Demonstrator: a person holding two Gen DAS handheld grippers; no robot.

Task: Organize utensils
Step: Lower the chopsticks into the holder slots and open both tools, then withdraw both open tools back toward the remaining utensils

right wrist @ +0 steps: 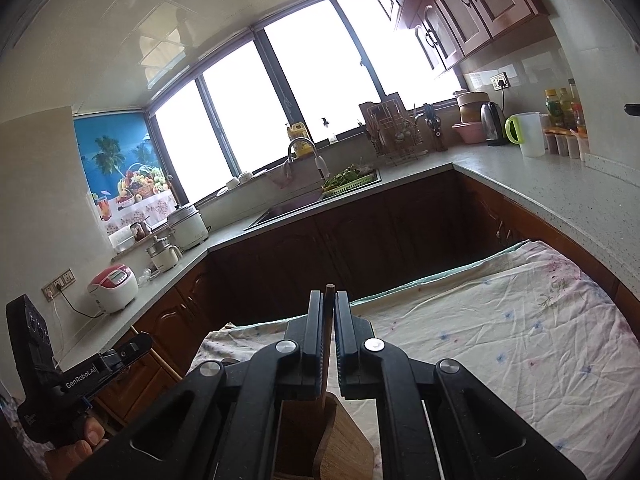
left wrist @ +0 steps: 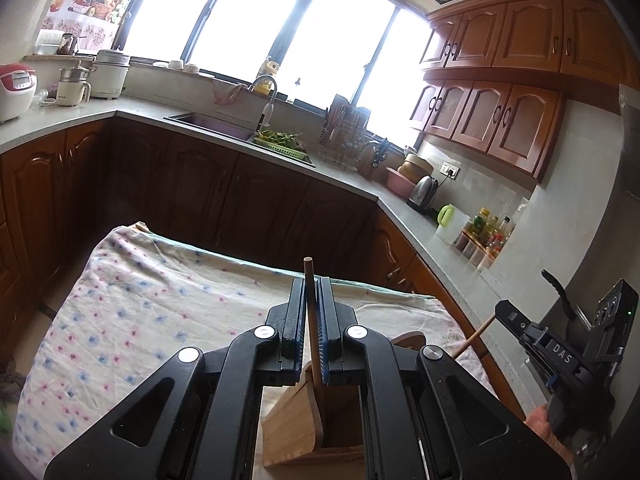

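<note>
Open-topped wooden utensil holder (left wrist: 292,420) cut off at frame bottom, thin wooden stick's (left wrist: 313,344) lower end hidden inside it, window panes blown white.

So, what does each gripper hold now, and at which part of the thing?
Each holds one thin wooden stick. The left gripper clamps its stick just below the top end; the right gripper likewise grips its stick near the top.
</note>
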